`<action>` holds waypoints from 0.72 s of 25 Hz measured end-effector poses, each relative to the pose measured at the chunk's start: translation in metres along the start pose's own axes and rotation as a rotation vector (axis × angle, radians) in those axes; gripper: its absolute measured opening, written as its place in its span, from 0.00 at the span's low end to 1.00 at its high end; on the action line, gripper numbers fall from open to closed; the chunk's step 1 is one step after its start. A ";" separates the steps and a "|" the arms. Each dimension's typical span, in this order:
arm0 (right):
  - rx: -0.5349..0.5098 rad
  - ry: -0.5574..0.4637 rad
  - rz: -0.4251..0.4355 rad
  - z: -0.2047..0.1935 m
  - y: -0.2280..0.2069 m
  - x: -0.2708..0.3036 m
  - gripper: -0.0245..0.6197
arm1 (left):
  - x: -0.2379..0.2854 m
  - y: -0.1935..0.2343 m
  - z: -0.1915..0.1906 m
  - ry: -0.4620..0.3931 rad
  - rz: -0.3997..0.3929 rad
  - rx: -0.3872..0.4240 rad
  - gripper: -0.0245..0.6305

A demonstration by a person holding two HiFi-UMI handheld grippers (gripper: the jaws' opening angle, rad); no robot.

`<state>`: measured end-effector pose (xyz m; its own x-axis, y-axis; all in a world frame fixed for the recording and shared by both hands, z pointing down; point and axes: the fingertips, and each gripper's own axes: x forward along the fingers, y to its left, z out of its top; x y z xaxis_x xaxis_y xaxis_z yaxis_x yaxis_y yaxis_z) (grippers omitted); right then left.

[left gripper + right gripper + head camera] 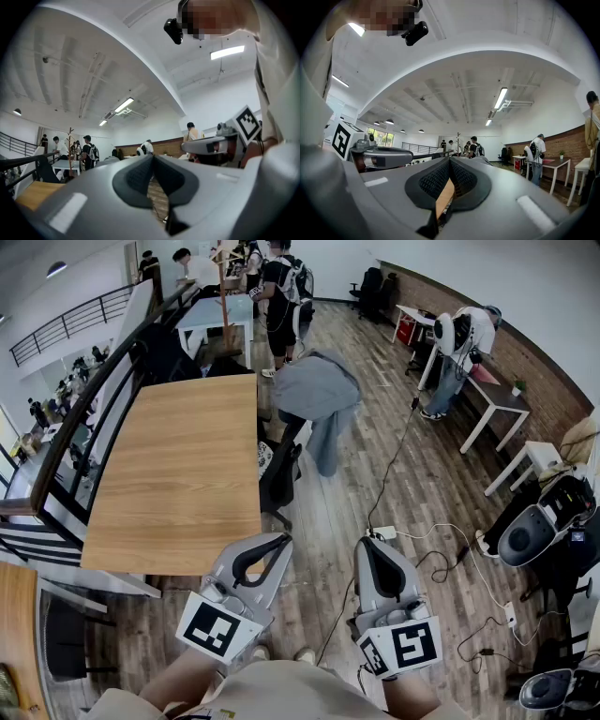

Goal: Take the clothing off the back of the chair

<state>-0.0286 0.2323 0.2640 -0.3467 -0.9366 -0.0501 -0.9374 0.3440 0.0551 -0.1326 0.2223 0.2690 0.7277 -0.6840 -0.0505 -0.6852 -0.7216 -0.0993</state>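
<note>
A grey garment hangs over the back of a black office chair at the right edge of the wooden table; one sleeve droops toward the floor. My left gripper and right gripper are held level side by side near the bottom of the head view, well short of the chair. In the left gripper view the left gripper has its jaws pressed together with nothing in them. The right gripper is likewise shut and empty in its own view.
Several people stand past the chair, and another person bends at white desks on the right. Cables and a power strip lie on the wood floor. A black railing borders the table's left. Grey machines sit at right.
</note>
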 end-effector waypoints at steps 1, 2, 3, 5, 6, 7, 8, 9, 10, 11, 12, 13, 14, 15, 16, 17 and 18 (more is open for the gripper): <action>-0.001 0.000 -0.001 0.000 -0.001 0.000 0.04 | 0.001 0.000 -0.001 0.001 -0.002 -0.003 0.04; -0.003 0.000 -0.003 -0.001 -0.002 0.000 0.04 | 0.002 -0.001 -0.001 0.003 -0.004 -0.006 0.04; -0.005 0.001 -0.006 -0.001 -0.003 0.000 0.04 | 0.003 -0.001 -0.003 0.005 -0.004 -0.007 0.04; -0.007 0.004 -0.010 -0.004 -0.005 0.000 0.04 | 0.004 0.000 -0.006 0.011 0.001 -0.003 0.04; -0.002 0.002 -0.011 -0.004 -0.005 0.000 0.04 | 0.005 0.000 -0.007 0.012 0.004 -0.001 0.04; 0.007 -0.005 -0.011 -0.004 -0.006 -0.001 0.04 | 0.005 -0.001 -0.007 0.012 0.005 -0.001 0.04; 0.017 -0.016 -0.012 -0.002 -0.008 -0.003 0.04 | 0.005 -0.001 -0.007 0.012 0.005 -0.002 0.04; 0.026 -0.026 -0.013 0.000 -0.009 -0.004 0.04 | 0.006 -0.002 -0.006 0.013 0.004 -0.001 0.04; 0.031 -0.033 -0.014 0.002 -0.010 -0.005 0.04 | 0.006 -0.003 -0.005 0.014 0.004 0.001 0.04; 0.032 -0.035 -0.015 0.003 -0.010 -0.006 0.04 | 0.006 -0.003 -0.004 0.015 0.004 0.002 0.04; 0.029 -0.033 -0.015 0.004 -0.010 -0.006 0.04 | 0.006 -0.003 -0.004 0.014 0.003 0.002 0.04; 0.023 -0.030 -0.016 0.004 -0.009 -0.006 0.04 | 0.005 -0.003 -0.003 0.013 0.001 0.001 0.04; 0.020 -0.028 -0.016 0.003 -0.009 -0.006 0.04 | 0.005 -0.004 -0.003 0.013 0.000 0.002 0.04; 0.019 -0.028 -0.015 0.003 -0.008 -0.006 0.04 | 0.005 -0.005 -0.002 0.011 -0.003 0.004 0.04; 0.021 -0.033 -0.014 0.003 -0.008 -0.007 0.04 | 0.005 -0.006 -0.002 0.010 -0.006 0.007 0.04; 0.026 -0.039 -0.012 0.004 -0.008 -0.008 0.04 | 0.005 -0.007 -0.001 0.011 -0.008 0.012 0.04; 0.030 -0.044 -0.012 0.003 -0.009 -0.010 0.04 | 0.005 -0.008 -0.001 0.012 -0.010 0.019 0.04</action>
<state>-0.0173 0.2386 0.2606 -0.3362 -0.9370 -0.0947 -0.9417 0.3355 0.0245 -0.1231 0.2244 0.2706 0.7338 -0.6784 -0.0375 -0.6773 -0.7260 -0.1190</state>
